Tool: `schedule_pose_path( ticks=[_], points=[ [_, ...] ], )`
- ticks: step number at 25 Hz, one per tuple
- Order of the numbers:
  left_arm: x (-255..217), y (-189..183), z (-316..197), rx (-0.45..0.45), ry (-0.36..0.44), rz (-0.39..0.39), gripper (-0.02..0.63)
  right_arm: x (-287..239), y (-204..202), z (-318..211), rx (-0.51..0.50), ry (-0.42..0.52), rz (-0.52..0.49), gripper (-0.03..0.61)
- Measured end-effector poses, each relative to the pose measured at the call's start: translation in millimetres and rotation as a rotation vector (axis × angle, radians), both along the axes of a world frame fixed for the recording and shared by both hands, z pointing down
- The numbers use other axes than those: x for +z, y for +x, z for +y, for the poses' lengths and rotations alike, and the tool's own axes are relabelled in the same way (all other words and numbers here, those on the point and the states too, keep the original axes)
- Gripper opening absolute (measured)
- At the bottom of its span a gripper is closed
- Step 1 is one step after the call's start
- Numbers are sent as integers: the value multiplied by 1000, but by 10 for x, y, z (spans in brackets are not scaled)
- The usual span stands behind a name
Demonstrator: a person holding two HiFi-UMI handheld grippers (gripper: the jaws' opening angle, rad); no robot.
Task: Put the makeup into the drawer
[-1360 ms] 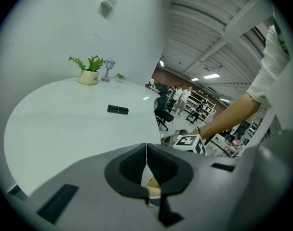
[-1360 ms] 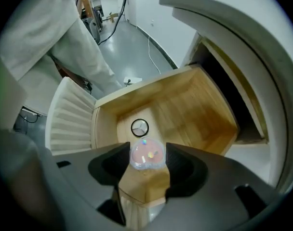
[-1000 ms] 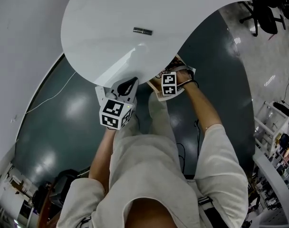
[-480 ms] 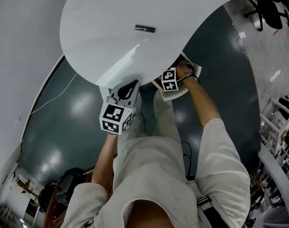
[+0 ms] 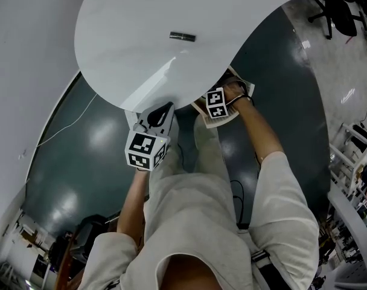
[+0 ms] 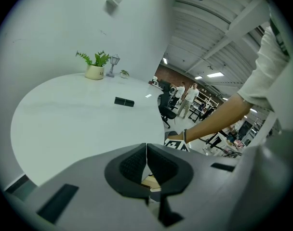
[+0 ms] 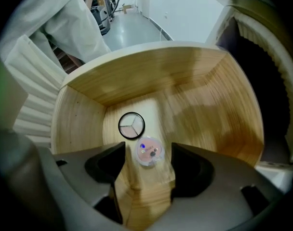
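The wooden drawer (image 7: 151,78) stands pulled out below the white table's edge (image 5: 227,118). On its floor lie two round makeup compacts: a black-rimmed one (image 7: 131,125) and a clear pinkish one (image 7: 149,152). My right gripper (image 7: 147,160) points straight down into the drawer; its jaws have just been opening and stand open, with the pinkish compact lying loose between them. From the head view only its marker cube (image 5: 215,103) shows. My left gripper (image 5: 164,109) hovers at the table edge, shut (image 6: 146,150) on nothing. A small black makeup stick (image 5: 182,37) (image 6: 124,101) lies on the table.
The round white table (image 5: 141,29) fills the upper head view. A potted plant (image 6: 95,69) and small ornaments stand at its far side. Dark glossy floor (image 5: 81,156) lies below, office chairs (image 5: 340,11) at upper right. The person's legs are close under the drawer.
Both grippers keep their places at the table edge and over the drawer. Only the head view has shifted slightly.
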State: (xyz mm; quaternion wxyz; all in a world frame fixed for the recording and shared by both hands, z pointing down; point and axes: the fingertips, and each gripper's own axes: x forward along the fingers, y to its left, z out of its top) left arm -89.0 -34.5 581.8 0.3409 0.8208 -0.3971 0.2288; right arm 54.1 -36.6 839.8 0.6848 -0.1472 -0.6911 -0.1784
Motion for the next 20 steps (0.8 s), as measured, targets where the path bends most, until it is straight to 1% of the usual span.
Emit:
schedule_pose_path(
  ticks=[3,7,11,15,20],
  points=[
    [-33,24,-4,-3,7,3,12,-89,8,56,-44,7,-9,290],
    [-54,35,-29,-13,12,8,12,-259,-6,116,-89,18,-46,275],
    [-115,42,-29,-11,21,10,12,-475,-29,173,-100,32,-79,258],
    [-171,67,-59,-9,35,13,12,-692,-26,191,-50,46,-123,249],
    [-228,26,-77,-9,46,13,12,-1056,-64,201,76,62,-214,249]
  ],
)
